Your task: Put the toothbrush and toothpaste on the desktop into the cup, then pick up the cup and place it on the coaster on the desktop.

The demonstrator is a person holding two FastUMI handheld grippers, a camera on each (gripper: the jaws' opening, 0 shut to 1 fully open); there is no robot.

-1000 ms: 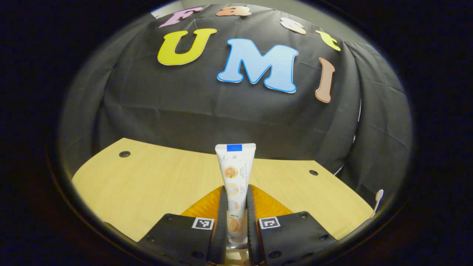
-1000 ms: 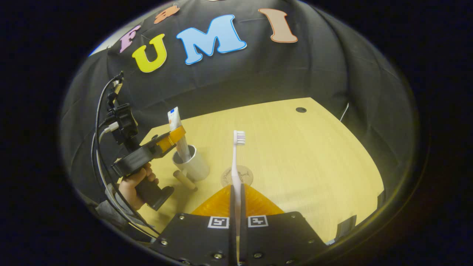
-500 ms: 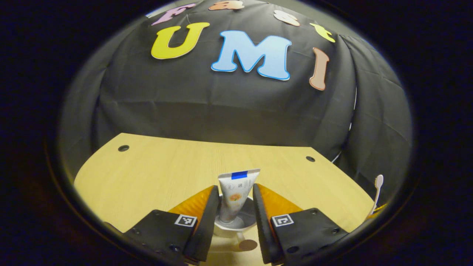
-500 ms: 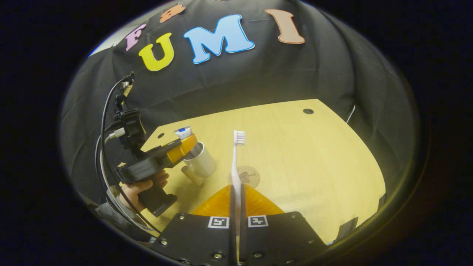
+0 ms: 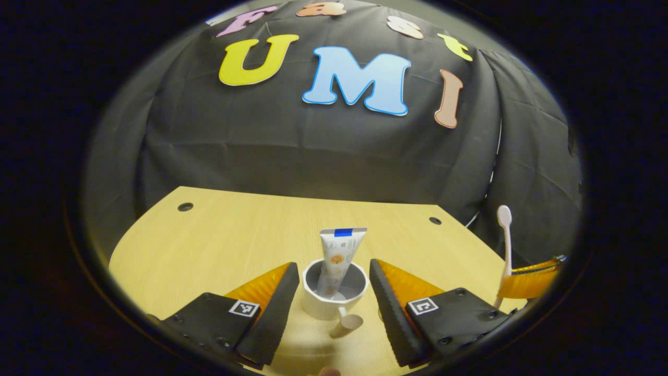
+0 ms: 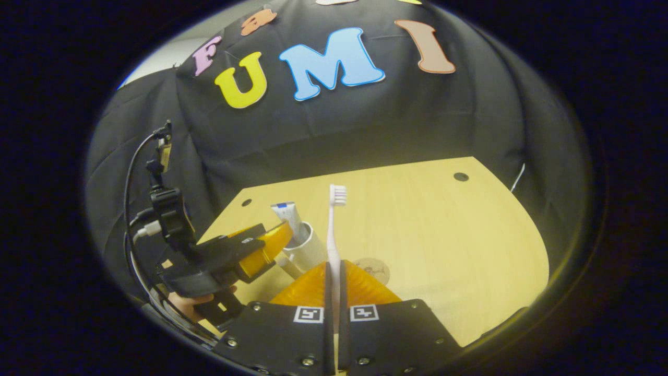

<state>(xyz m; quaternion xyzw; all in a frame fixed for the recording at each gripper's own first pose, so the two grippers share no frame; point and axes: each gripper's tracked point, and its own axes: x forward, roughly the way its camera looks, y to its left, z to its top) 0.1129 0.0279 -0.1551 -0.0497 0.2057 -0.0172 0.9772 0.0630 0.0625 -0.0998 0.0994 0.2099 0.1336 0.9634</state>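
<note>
Between the left gripper's (image 5: 331,303) wide-spread fingers, the toothpaste tube (image 5: 338,256) stands inside the white cup (image 5: 334,297), while the right gripper (image 6: 332,277) clamps the toothbrush (image 6: 334,230) upright, ready for insertion.

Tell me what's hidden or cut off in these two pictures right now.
- Toothpaste bottom end: left gripper view, inside the cup.
- Coaster: right gripper view, near edge behind the right claw.
- Toothbrush handle's lower end: right gripper view, hidden between that claw's fingers.
- Cup base: right gripper view, behind the left claw.
</note>
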